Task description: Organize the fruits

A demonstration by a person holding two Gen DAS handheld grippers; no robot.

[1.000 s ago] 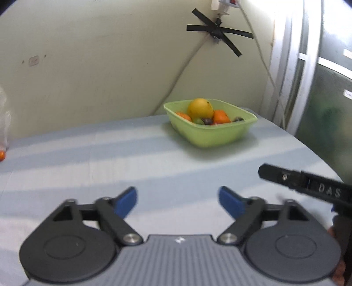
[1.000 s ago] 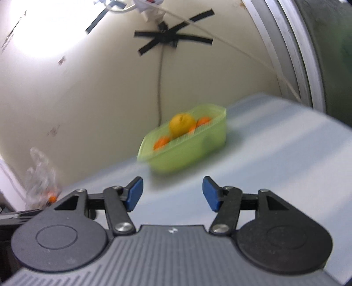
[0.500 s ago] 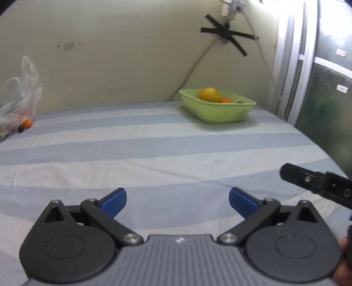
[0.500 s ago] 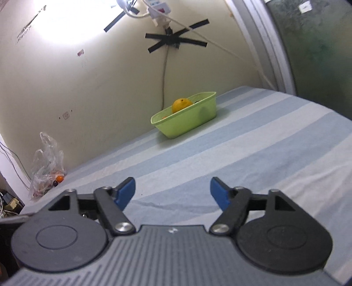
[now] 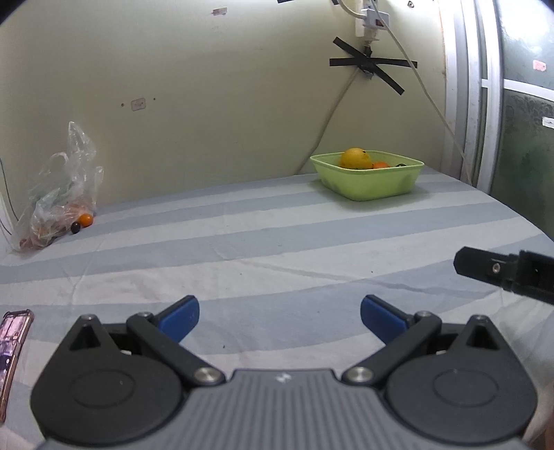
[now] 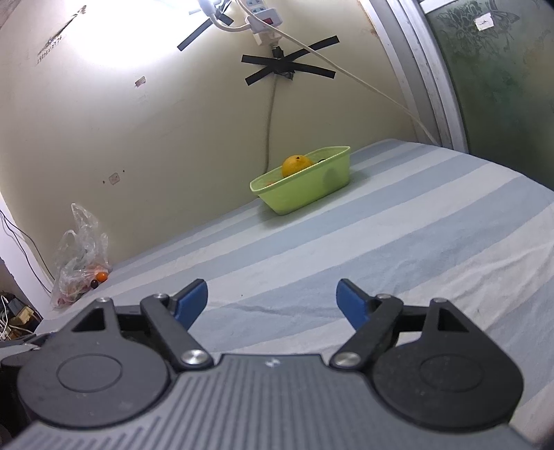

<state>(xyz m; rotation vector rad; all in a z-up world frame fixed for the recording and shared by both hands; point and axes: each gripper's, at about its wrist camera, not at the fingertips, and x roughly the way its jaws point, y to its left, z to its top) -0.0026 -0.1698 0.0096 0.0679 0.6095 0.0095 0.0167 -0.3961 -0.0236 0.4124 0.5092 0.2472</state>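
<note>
A light green bowl [image 5: 368, 181] stands at the far right of the striped cloth, holding a large yellow-orange fruit [image 5: 354, 158] and a small orange one [image 5: 380, 165]. It also shows in the right wrist view [image 6: 304, 187], with the large fruit [image 6: 297, 165] above its rim. A clear plastic bag [image 5: 57, 204] lies far left by the wall, with a small orange fruit [image 5: 85, 219] and a dark fruit [image 5: 75, 227] at its mouth. My left gripper [image 5: 278, 316] is open and empty, far from the bowl. My right gripper [image 6: 273, 303] is open and empty.
The striped blue and white cloth [image 5: 259, 249] covers the surface. A phone [image 5: 14, 342] lies at the near left edge. Part of the right gripper's body [image 5: 509, 277] juts in from the right. A taped cable and power strip [image 6: 263, 17] hang on the wall behind the bowl.
Both grippers have pulled back from the bowl, which now looks smaller and farther away. The bag at the left has come into view. Both stay open.
</note>
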